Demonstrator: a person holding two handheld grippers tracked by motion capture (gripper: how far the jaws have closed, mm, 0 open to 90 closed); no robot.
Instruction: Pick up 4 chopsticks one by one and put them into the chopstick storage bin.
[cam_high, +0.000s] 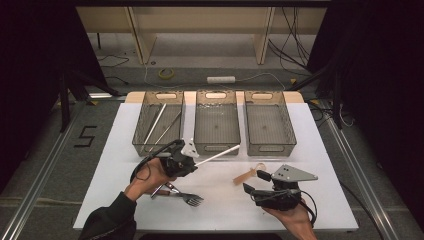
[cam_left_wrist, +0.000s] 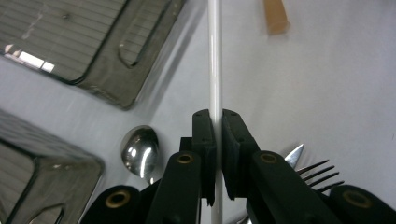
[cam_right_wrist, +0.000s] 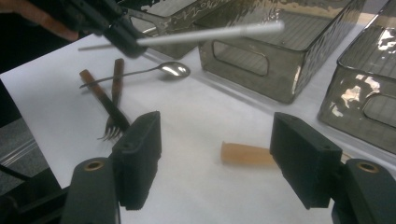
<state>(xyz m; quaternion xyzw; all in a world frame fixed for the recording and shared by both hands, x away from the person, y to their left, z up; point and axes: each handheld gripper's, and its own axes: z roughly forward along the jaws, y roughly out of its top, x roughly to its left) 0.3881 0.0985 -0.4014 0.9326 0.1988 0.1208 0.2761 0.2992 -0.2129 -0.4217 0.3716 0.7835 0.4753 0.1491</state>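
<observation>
Left gripper: clamped on the rod, above the mat just before the bins.
Rod: thin, white, straight, smooth; held near one end, the long end toward the middle bin.
Right gripper: jaws wide apart, nothing between; tan handle lies just ahead.
</observation>
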